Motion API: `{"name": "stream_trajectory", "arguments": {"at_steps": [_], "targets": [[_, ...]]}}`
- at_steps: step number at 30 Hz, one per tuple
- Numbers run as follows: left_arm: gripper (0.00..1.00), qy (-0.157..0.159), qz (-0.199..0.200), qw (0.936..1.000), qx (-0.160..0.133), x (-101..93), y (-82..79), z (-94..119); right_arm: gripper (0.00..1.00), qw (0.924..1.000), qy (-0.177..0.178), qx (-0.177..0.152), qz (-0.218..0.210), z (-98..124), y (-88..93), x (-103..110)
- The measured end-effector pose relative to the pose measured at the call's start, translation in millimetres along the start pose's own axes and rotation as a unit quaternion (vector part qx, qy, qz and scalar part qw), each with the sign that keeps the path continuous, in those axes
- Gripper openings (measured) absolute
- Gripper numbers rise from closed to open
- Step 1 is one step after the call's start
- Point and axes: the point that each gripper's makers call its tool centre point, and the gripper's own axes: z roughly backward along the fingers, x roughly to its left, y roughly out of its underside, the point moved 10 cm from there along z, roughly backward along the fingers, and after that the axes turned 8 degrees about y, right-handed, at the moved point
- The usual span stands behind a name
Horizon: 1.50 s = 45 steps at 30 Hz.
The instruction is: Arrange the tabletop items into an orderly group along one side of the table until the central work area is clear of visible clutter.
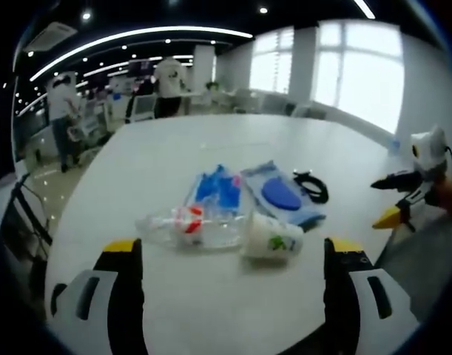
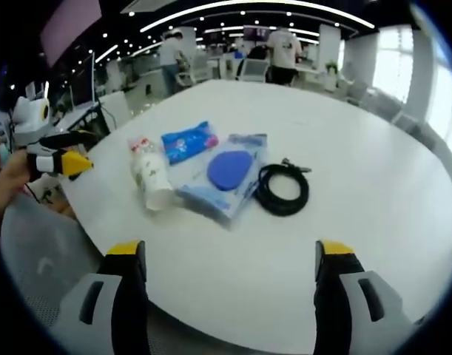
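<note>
A cluster lies in the middle of the round white table [image 1: 174, 155]. A clear plastic bottle [image 1: 185, 225] with a red label lies on its side, end to end with a tipped white paper cup [image 1: 274, 238]. Behind them are a blue packet [image 1: 218, 188], a clear bag holding a blue disc [image 1: 281, 194] and a coiled black cable [image 1: 312, 185]. My left gripper [image 1: 233, 250] is open, short of the cup. The right gripper [image 1: 375, 203] hovers at the table's right edge. In the right gripper view, my right gripper [image 2: 229, 251] is open, near the cup [image 2: 153, 181], bag [image 2: 229, 174] and cable [image 2: 282, 188].
The left gripper [image 2: 89, 151], held by a hand [image 2: 7, 177], sits off the table's left edge beside a grey chair [image 2: 41, 259]. People [image 1: 169, 85] stand among desks and chairs beyond the far rim. Bright windows [image 1: 359, 66] line the right wall.
</note>
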Motion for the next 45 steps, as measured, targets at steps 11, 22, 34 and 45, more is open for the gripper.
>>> {"name": "stream_trajectory", "arguments": {"at_steps": [11,22,34,45], "targets": [[0.99,0.007,0.003,1.0,-0.004,0.6,-5.1,6.2,0.93,0.9988,-0.033,-0.036,0.005,7.6,-30.3,6.1],[0.99,0.017,-0.022,0.9996,-0.001,3.5,-14.0,20.5,0.92,0.996,-0.072,-0.052,0.013,7.3,-48.2,26.4],[0.99,0.032,-0.034,0.9989,0.003,6.6,-22.7,27.6,0.9,0.9923,-0.091,-0.072,0.042,1.4,-81.4,48.2],[0.99,0.038,-0.042,0.9983,0.012,7.9,-22.3,25.3,0.88,0.9869,-0.121,-0.085,0.064,-21.3,-106.5,73.5]]}}
